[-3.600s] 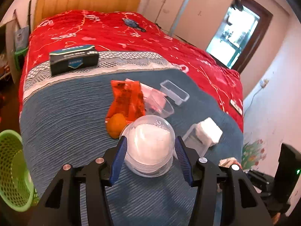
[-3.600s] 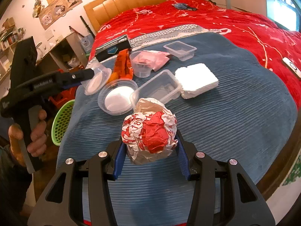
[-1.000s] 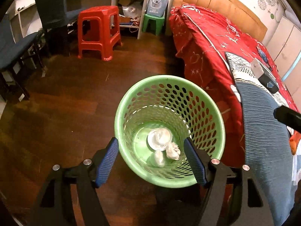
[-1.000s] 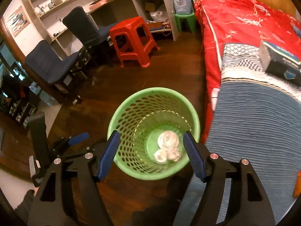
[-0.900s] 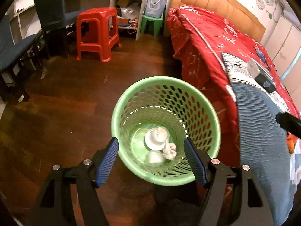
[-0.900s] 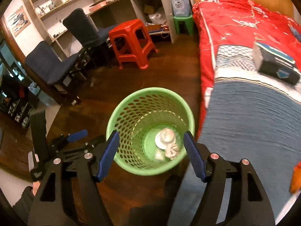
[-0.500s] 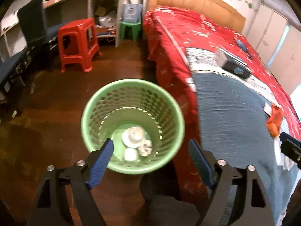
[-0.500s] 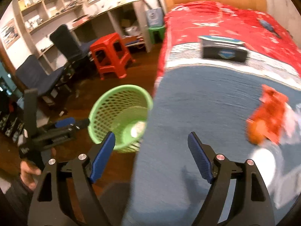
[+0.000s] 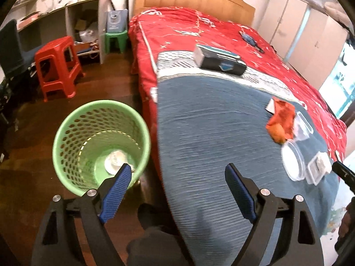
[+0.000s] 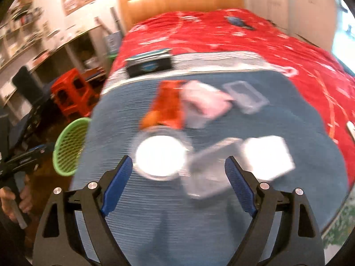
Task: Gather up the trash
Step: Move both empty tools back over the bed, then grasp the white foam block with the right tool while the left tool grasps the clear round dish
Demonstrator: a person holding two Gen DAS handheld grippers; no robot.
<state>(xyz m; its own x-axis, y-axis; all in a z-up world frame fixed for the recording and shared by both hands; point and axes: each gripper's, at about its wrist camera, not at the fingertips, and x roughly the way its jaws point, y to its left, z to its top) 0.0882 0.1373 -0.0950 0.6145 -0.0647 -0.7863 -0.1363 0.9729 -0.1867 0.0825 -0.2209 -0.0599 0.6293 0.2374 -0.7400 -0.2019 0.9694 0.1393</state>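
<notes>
We log green perforated basket [image 9: 73,133] upright on floor left of bed, white scraps inside. On blue blanket: orange wrapper [image 10: 168,104], round clear lid [image 10: 159,157], clear tubs, white foam block [image 10: 268,157].

Left wrist view: from above bed [image 9: 221,133] edge, facing headboard, angled down; bin [image 9: 99,146] on floor beside bed, close. Right wrist view: over bed [image 10: 221,199] foot, facing headboard, close to clutter, blurred. Shared: bed, bin [image 10: 70,146], dark box [image 9: 219,59] [image 10: 149,66], round tub [image 9: 292,161] [image 10: 160,157].
</notes>
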